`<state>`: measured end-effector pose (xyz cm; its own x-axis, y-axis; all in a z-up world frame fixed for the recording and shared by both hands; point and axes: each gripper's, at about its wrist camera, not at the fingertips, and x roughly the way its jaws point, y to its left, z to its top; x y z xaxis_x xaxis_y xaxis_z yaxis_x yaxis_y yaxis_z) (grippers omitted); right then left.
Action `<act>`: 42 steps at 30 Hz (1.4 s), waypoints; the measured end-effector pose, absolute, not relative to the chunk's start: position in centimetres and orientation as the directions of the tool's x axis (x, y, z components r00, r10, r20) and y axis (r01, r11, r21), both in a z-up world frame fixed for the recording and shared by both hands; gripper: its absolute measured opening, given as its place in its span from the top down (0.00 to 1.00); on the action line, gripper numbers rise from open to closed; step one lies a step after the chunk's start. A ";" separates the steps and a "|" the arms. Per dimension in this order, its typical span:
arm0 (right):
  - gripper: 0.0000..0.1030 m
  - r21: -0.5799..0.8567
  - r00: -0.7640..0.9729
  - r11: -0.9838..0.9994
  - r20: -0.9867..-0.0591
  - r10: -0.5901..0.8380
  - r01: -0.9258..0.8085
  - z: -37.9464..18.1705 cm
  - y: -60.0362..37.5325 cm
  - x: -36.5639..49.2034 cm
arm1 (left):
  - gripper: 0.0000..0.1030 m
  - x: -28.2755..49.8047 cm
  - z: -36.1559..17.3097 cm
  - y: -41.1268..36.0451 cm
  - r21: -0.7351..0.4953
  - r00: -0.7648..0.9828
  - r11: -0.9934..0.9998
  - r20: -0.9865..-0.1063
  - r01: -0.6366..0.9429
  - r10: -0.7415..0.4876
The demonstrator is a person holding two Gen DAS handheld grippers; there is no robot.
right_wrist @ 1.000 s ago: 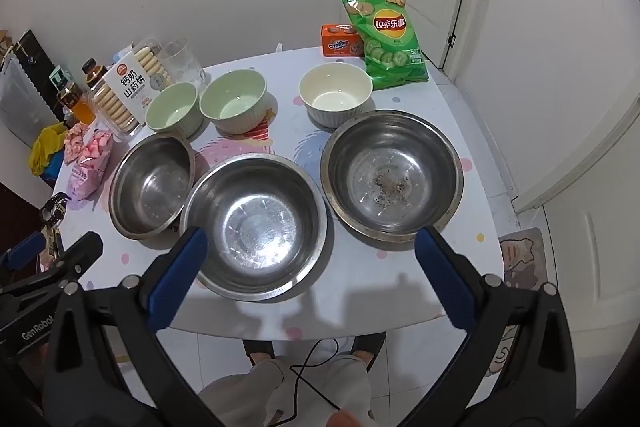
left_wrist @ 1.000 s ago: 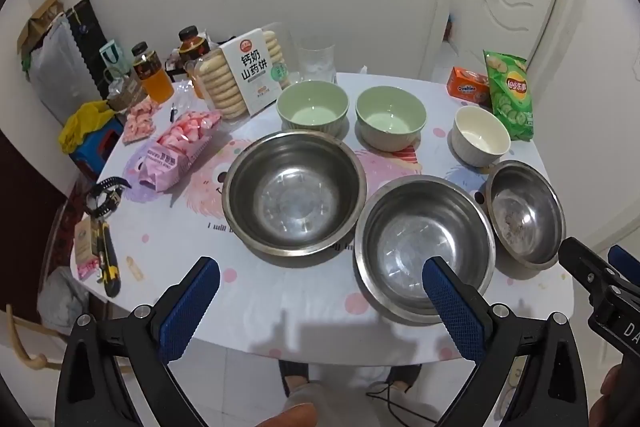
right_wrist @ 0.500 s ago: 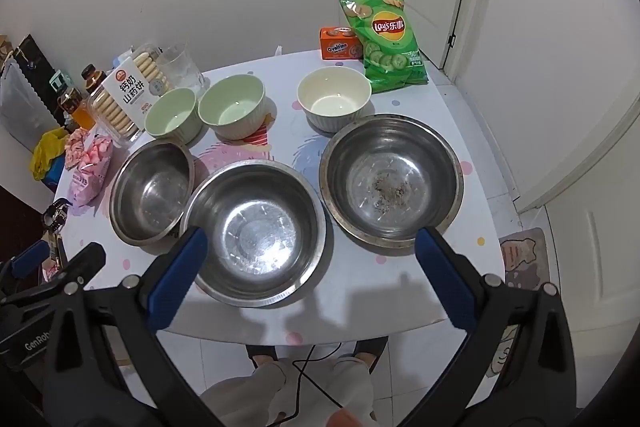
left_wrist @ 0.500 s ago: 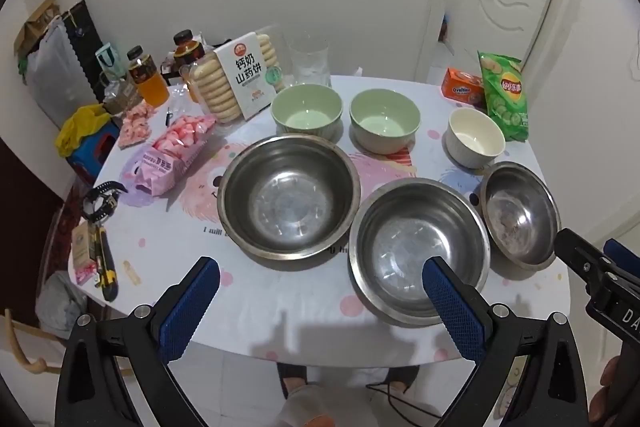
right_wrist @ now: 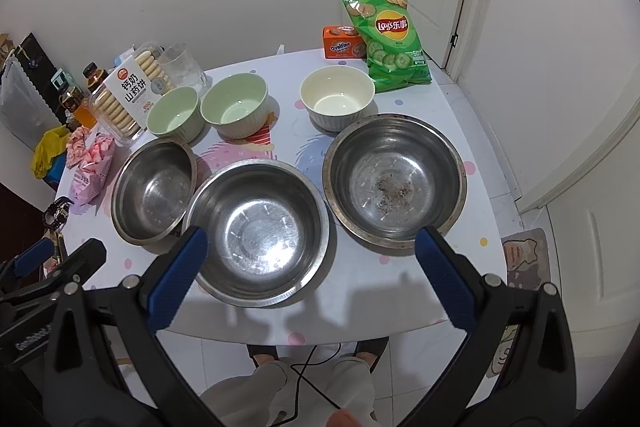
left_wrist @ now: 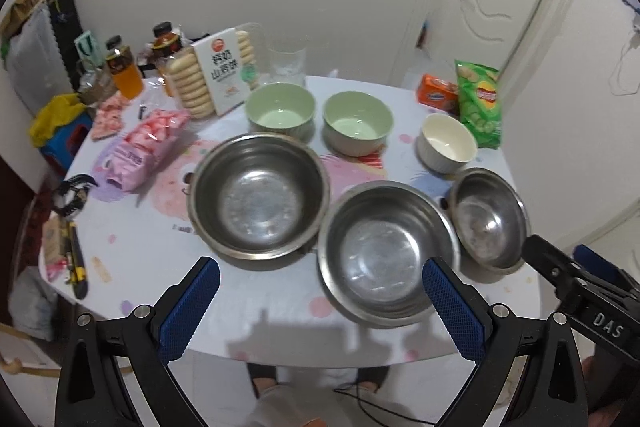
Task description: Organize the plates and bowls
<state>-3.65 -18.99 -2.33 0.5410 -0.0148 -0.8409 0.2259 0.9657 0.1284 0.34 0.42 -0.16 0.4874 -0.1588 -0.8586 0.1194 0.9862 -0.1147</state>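
Observation:
Three steel bowls stand in a row on the round table: left steel bowl (left_wrist: 260,195) (right_wrist: 154,191), middle steel bowl (left_wrist: 386,253) (right_wrist: 258,231), right steel bowl (left_wrist: 488,217) (right_wrist: 394,179) with dark crumbs inside. Behind them sit two green bowls (left_wrist: 280,109) (left_wrist: 357,122) (right_wrist: 174,111) (right_wrist: 235,104) and a white bowl (left_wrist: 447,142) (right_wrist: 337,97). My left gripper (left_wrist: 320,301) hangs open above the table's near edge, holding nothing. My right gripper (right_wrist: 310,267) is open and empty too, over the near edge in front of the middle and right steel bowls.
Snacks crowd the table's (right_wrist: 360,299) back and left: a biscuit pack (left_wrist: 216,75), pink candy bag (left_wrist: 140,147), drink bottles (left_wrist: 124,71), a glass (left_wrist: 287,61), a green chip bag (right_wrist: 390,39), an orange box (right_wrist: 342,43). A person's legs show below the table.
Both grippers have drawn back and risen slightly, so the table looks a little farther away. The bowls have not moved. Both grippers stay open.

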 end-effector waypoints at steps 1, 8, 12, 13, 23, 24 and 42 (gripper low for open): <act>0.00 0.129 0.541 0.966 -0.841 -0.014 0.226 -2.3 -19.0 -3.7 | 0.00 0.4 -0.1 0.3 -0.105 0.489 0.987 -0.859 0.120 -0.150; 0.00 0.127 0.541 0.964 -0.841 -0.021 0.234 -2.4 -19.2 -3.6 | 0.00 0.7 -0.2 -0.8 -0.028 0.492 0.988 -0.865 0.151 -0.100; 0.00 0.125 0.541 0.963 -0.841 -0.025 0.240 -2.3 -19.3 -3.7 | 0.00 1.1 -0.1 -0.7 -0.040 0.499 0.989 -0.860 0.144 -0.107; 0.00 0.126 0.540 0.962 -0.841 -0.026 0.242 -2.3 -19.3 -3.7 | 0.00 1.2 -0.1 -0.7 -0.036 0.497 0.990 -0.862 0.139 -0.101; 0.00 0.127 0.533 0.958 -0.846 -0.031 0.257 -2.5 -19.8 -3.9 | 0.00 1.3 -0.4 -1.6 -0.027 0.483 0.987 -0.869 0.159 -0.102; 0.00 0.126 0.532 0.958 -0.846 -0.032 0.258 -2.6 -19.8 -3.9 | 0.00 1.3 -0.4 -1.6 -0.027 0.483 0.987 -0.870 0.158 -0.101; 0.00 0.126 0.531 0.957 -0.847 -0.033 0.261 -2.7 -20.0 -3.9 | 0.00 1.8 -0.7 -1.3 -0.012 0.470 0.990 -0.879 0.140 -0.077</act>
